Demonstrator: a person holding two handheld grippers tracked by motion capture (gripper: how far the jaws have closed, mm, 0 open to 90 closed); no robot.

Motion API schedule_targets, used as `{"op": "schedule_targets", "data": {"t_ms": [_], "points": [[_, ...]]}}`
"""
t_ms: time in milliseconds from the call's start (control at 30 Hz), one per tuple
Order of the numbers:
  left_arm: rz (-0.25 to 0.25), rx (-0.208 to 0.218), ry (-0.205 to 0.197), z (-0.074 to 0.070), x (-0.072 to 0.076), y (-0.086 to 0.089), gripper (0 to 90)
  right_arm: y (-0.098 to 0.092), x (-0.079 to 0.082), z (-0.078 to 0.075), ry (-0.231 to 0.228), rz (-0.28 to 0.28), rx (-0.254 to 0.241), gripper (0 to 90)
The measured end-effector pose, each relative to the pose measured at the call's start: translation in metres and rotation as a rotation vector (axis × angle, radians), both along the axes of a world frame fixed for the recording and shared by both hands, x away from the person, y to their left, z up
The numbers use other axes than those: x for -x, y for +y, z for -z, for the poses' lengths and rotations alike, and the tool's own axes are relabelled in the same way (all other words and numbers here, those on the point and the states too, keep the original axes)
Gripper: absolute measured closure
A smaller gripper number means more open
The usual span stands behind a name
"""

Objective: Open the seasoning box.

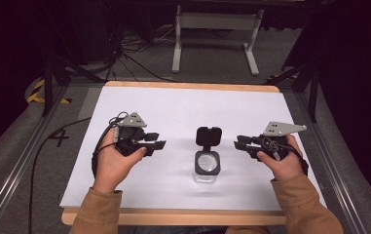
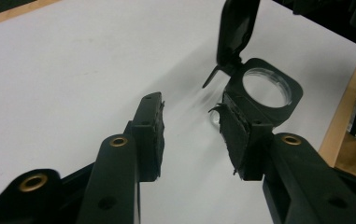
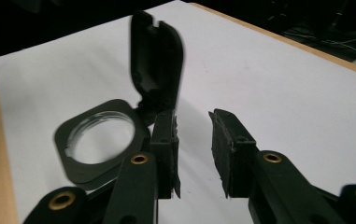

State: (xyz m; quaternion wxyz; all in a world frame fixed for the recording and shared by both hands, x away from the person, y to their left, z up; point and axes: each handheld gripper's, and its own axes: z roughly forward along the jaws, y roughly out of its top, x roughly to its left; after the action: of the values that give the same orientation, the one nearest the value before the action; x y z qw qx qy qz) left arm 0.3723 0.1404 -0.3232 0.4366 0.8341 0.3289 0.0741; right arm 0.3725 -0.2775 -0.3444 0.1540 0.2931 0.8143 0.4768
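Observation:
A small clear jar [image 1: 206, 168] with a black square collar stands on the white sheet [image 1: 173, 112], between my two grippers. Its black flip lid [image 1: 208, 135] is hinged up and back, leaving the round mouth uncovered. My left gripper [image 1: 157, 141] is held level to the left of the jar, a short gap away, jaws open and empty. In the left gripper view the jar [image 2: 293, 93] and lid [image 2: 237, 28] lie just past my gripper [image 2: 189, 107]. My right gripper [image 1: 240, 144] is held to the jar's right, also open and empty. The right gripper view has the collar [image 3: 66, 140] and lid [image 3: 159, 60] left of my gripper [image 3: 193, 123].
The white sheet covers a wooden tabletop [image 1: 173, 217] whose edge runs along the front and back. Metal rails [image 1: 22, 161] flank the table. A white stand [image 1: 217, 34] and loose cables [image 1: 124, 53] are on the floor behind.

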Motion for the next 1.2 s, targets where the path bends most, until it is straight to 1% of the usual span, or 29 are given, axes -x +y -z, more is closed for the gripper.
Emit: {"op": "schedule_targets", "data": {"t_ms": [67,100,167,200,233,267,333,367,400,433,467,567,600,633,667,700,767,867,933,967,1000,1033,1067,1133,1167,1200], "points": [[-0.024,-0.029,0.016,0.004,-0.002,0.006,56.2,-0.004,-0.005,0.002,0.004,0.026,0.01,69.9],[-0.035,-0.033,0.025,0.007,-0.003,0.008,55.6,-0.006,-0.008,0.003,0.009,0.035,0.013,68.6],[-0.072,-0.055,0.07,0.014,-0.007,0.015,54.2,-0.01,-0.013,0.005,0.016,0.063,0.032,67.1],[-0.078,-0.07,0.074,0.017,-0.009,0.018,54.2,-0.013,-0.015,0.007,0.021,0.085,0.048,66.6],[-0.087,-0.079,0.075,0.019,-0.01,0.02,54.2,-0.015,-0.017,0.008,0.023,0.101,0.06,66.0],[-0.105,-0.083,0.086,0.022,-0.012,0.022,54.2,-0.017,-0.019,0.009,0.028,0.111,0.066,65.5],[-0.114,-0.095,0.09,0.027,-0.016,0.027,53.8,-0.024,-0.023,0.012,0.039,0.132,0.069,64.3],[-0.121,-0.093,0.095,0.029,-0.017,0.027,53.4,-0.028,-0.025,0.014,0.049,0.14,0.067,63.7],[-0.122,-0.103,0.109,0.033,-0.02,0.03,53.2,-0.03,-0.026,0.016,0.052,0.151,0.066,63.3],[-0.122,-0.103,0.109,0.033,-0.02,0.03,52.6,-0.03,-0.026,0.016,0.052,0.151,0.066,63.3],[-0.124,-0.101,0.122,0.036,-0.022,0.031,52.6,-0.035,-0.029,0.019,0.056,0.171,0.074,62.1],[-0.137,-0.107,0.118,0.049,-0.03,0.034,50.3,-0.044,-0.035,0.026,0.065,0.208,0.087,56.7],[-0.137,-0.118,0.124,0.051,-0.033,0.036,49.3,-0.047,-0.037,0.028,0.066,0.216,0.1,55.2],[-0.141,-0.115,0.118,0.056,-0.035,0.037,48.4,-0.05,-0.038,0.031,0.071,0.226,0.103,54.3],[-0.147,-0.112,0.123,0.059,-0.037,0.038,47.5,-0.053,-0.04,0.034,0.077,0.234,0.108,52.7],[-0.147,-0.114,0.119,0.062,-0.039,0.04,46.9,-0.055,-0.042,0.037,0.084,0.24,0.11,51.6],[-0.157,-0.116,0.13,0.067,-0.041,0.041,45.8,-0.06,-0.045,0.042,0.089,0.252,0.114,50.4],[-0.164,-0.123,0.129,0.073,-0.045,0.044,44.3,-0.067,-0.049,0.049,0.109,0.274,0.112,48.2],[-0.178,-0.125,0.13,0.079,-0.048,0.045,44.2,-0.071,-0.052,0.053,0.118,0.287,0.127,47.7],[-0.18,-0.126,0.133,0.081,-0.049,0.046,43.9,-0.073,-0.053,0.056,0.118,0.292,0.135,47.1],[-0.183,-0.12,0.148,0.084,-0.05,0.046,43.7,-0.075,-0.054,0.058,0.123,0.297,0.133,46.7],[-0.182,-0.126,0.15,0.088,-0.051,0.047,43.5,-0.076,-0.055,0.06,0.131,0.303,0.13,46.2],[-0.178,-0.13,0.164,0.091,-0.052,0.047,43.4,-0.077,-0.056,0.061,0.135,0.305,0.137,45.9],[-0.184,-0.134,0.171,0.097,-0.054,0.047,43.4,-0.078,-0.057,0.064,0.13,0.307,0.145,45.6],[-0.183,-0.14,0.178,0.099,-0.055,0.046,43.2,-0.079,-0.058,0.066,0.132,0.306,0.144,45.0],[-0.187,-0.139,0.182,0.101,-0.055,0.046,43.0,-0.079,-0.059,0.068,0.143,0.308,0.138,44.3]]}}
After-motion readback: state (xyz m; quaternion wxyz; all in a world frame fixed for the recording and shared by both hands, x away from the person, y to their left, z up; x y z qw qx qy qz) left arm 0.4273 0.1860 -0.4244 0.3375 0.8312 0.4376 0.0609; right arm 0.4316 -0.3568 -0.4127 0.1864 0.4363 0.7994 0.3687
